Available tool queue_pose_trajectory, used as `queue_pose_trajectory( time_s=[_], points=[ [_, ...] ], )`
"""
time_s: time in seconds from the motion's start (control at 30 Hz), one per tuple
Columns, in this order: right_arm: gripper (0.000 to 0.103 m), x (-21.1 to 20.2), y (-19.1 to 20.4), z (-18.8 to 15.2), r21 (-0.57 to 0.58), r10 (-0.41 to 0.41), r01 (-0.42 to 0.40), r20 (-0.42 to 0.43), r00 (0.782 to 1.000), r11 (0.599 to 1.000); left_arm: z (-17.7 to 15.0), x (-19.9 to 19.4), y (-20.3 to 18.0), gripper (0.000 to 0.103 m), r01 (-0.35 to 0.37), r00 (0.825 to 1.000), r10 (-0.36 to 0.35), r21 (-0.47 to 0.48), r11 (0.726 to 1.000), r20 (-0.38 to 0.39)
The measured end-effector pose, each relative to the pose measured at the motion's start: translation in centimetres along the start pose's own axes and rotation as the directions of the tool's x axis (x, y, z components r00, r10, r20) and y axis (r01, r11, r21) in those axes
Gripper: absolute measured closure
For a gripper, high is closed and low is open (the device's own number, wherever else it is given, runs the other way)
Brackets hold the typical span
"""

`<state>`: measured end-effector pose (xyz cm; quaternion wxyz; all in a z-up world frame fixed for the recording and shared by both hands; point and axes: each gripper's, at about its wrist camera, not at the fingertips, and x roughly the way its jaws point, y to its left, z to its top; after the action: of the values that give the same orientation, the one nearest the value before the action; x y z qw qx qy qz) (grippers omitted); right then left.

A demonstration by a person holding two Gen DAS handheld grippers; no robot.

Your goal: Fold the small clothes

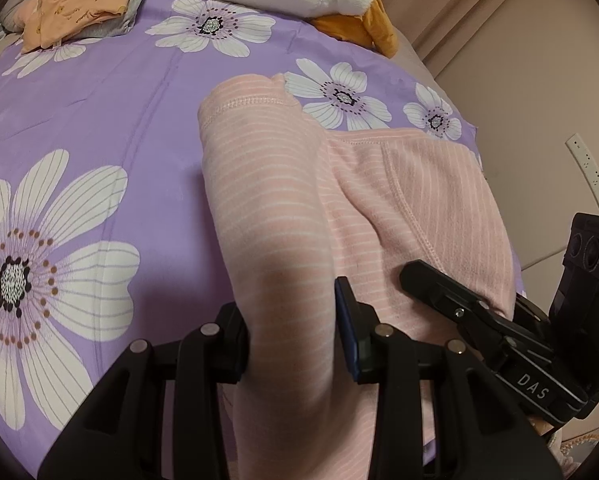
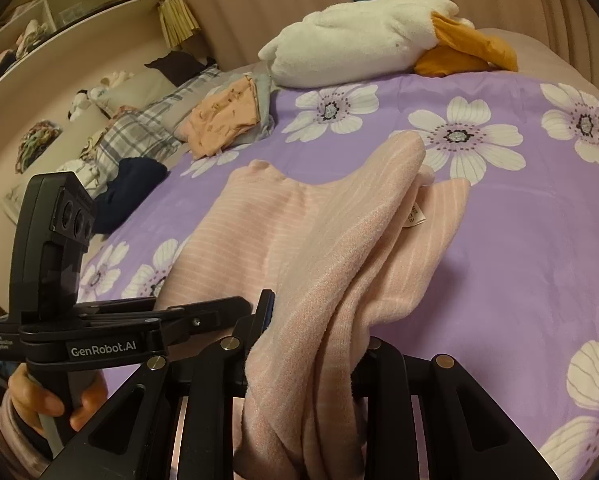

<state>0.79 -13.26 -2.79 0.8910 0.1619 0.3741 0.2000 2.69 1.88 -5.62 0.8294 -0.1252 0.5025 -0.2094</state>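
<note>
Both grippers have the cloth here. The pale pink knit garment with thin white stripes (image 1: 283, 208) lies across the purple bedspread with big white daisies (image 1: 99, 120), most of it flat on the bed, its near edge lifted off the cover. The left gripper (image 1: 295, 332) is clamped on a bunched fold of that edge, cloth packed between the fingers, and the right gripper (image 2: 311, 352) has its jaws closed on another gathered handful just beside it, the fabric draping over the jaws.

From the way it sags and creases, this looks light, soft and stretchy, nothing stiff about it. It should drape wherever it is led, but a thick bunch can slip or twist, so I would say a hold on the hemmed edge or a seam, spread apart, suits it better than a wad in the middle.

Beyond the pink garment, toward the far side of the bed, sits a folded orange printed garment (image 2: 223, 120), and further back a white plush toy with an orange beak (image 2: 359, 36).
</note>
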Motion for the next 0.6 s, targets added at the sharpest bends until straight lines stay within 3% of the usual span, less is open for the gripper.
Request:
queue_pose_trajectory(
  time_s=[0.6],
  points=[
    [0.076, 3.2, -3.2, 2.2, 0.032, -0.030, 0.029, 0.011, 1.000, 0.999, 4.0, 4.3, 0.5, 0.066, -0.014, 1.000, 0.014, 0.028, 1.000, -0.011]
  ],
)
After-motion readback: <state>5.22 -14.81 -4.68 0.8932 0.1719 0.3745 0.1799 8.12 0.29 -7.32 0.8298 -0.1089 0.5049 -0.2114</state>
